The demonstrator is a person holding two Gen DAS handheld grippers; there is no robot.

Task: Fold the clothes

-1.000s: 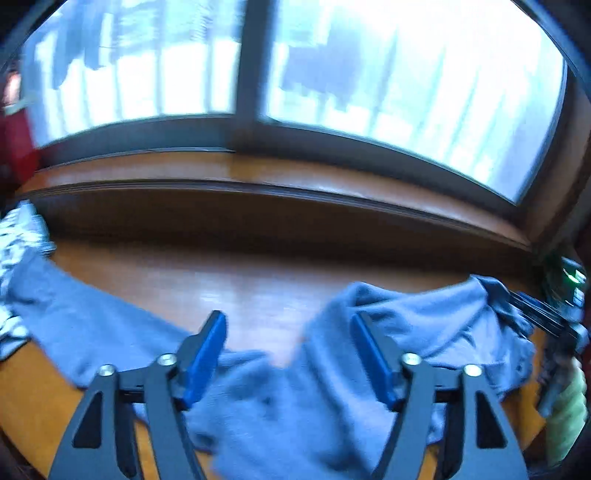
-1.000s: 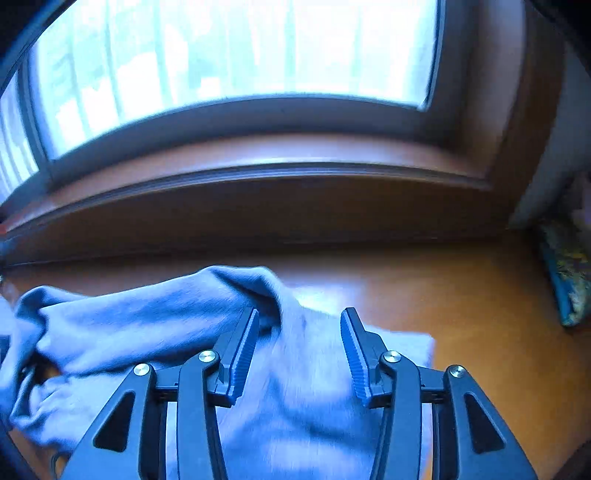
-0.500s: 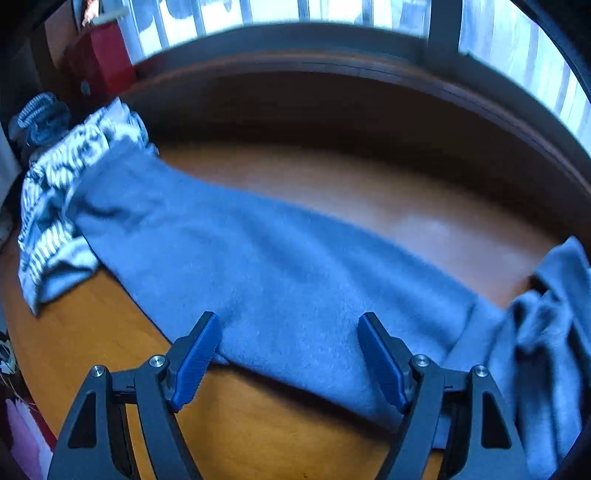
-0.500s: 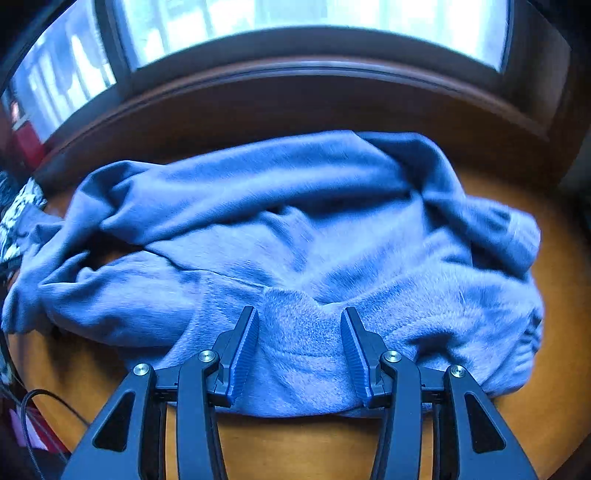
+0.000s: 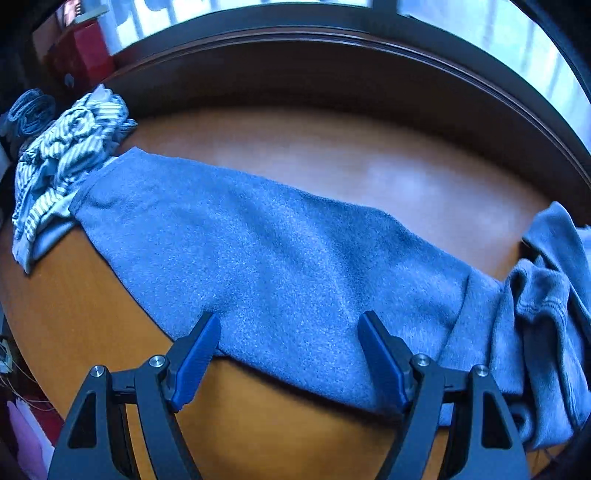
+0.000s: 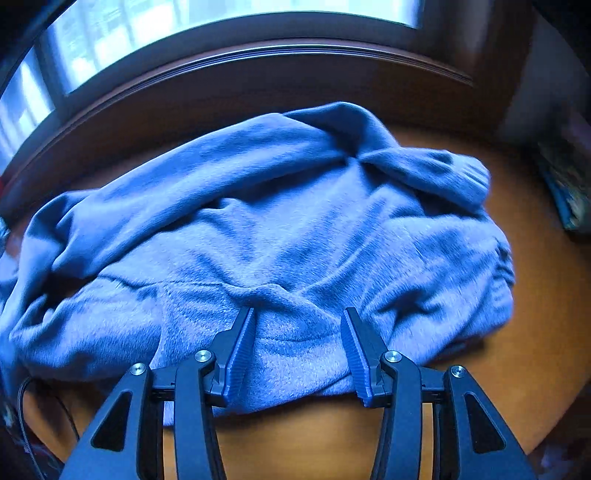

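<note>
One blue fleece garment [image 5: 288,266] lies across the wooden table [image 5: 92,306], and one striped garment [image 5: 62,158] sits crumpled at the table's far left corner, touching the end of the blue one; behind it a rolled denim-like piece [image 5: 27,114] and a red box [image 5: 83,55] stand by the window sill [image 5: 332,62]. Two grippers are in play.

The left gripper [image 5: 290,332] is spread wide, its blue pads [image 5: 195,358] straddling the near hem of the flat, stretched-out part of the blue garment — nothing is clamped between them, though the right-hand pad lies against the fabric edge. The right gripper [image 6: 297,328] is also released, less widely, its fingers set either side of a raised fold at the near edge of the bunched part of the same garment [image 6: 258,229], which fills the middle of the table with a cuff [image 6: 469,177] folded towards the far right.

Compared with half a second ago, both views are almost unchanged — each gripper sits a shade closer to the cloth, with the same spread. A second ago both cameras looked up at the window [image 6: 221,33].
</note>
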